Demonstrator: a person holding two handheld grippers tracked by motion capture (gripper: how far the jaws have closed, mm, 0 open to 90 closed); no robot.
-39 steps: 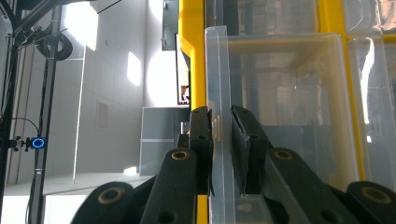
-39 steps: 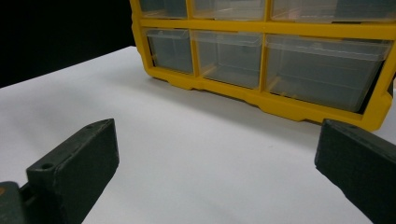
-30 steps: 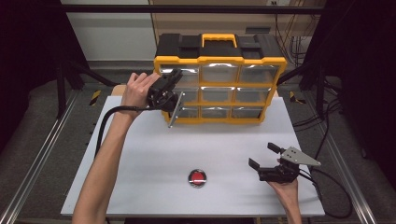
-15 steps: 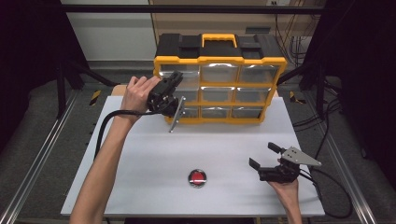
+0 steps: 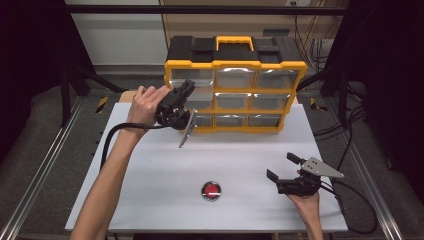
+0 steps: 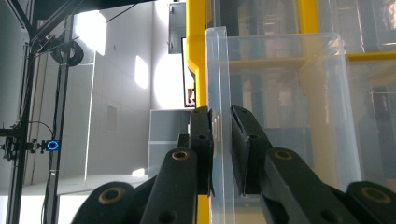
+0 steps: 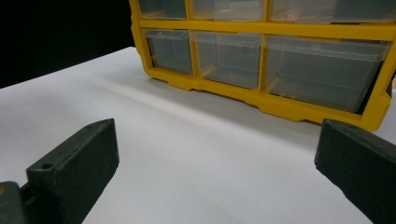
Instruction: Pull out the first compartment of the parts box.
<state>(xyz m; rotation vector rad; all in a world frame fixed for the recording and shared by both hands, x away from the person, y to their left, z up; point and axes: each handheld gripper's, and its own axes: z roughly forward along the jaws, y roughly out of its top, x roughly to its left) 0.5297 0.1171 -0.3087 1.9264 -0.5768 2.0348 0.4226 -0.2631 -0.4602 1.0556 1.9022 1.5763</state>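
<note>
A: One drawer [image 5: 198,102] — the clear plastic one at the left of the middle row — is partly drawn out of the yellow-and-black organizer cabinet [image 5: 235,65]. Its front wall [image 6: 218,121] sits between the nearly closed jaws of the left tongs [image 5: 186,87], which are clamped on it.

B: State of progress?

A: Judged from the frames, the pull is in hand but not complete. The drawer is out of line with its neighbours yet appears to remain seated in its slot; extraction, or loading, is not yet done.

B: Right side?

A: Right tongs [image 5: 283,167] rest low over the white bench [image 5: 250,150], near its front right corner, jaws wide apart and holding nothing. They stand well apart from the cabinet.

B: Other items?

A: A red round button-like object [image 5: 211,190] lies on the bench near the front edge, between the two hands. A grey plate [image 5: 188,128] hangs below the left tongs — part of that tool.

B: Obstructions?

A: None seen in the drawer's path; the bench in front of the cabinet is bare. The trailing cable [image 5: 112,140] lies beside the left forearm, clear of the drawer.
</note>
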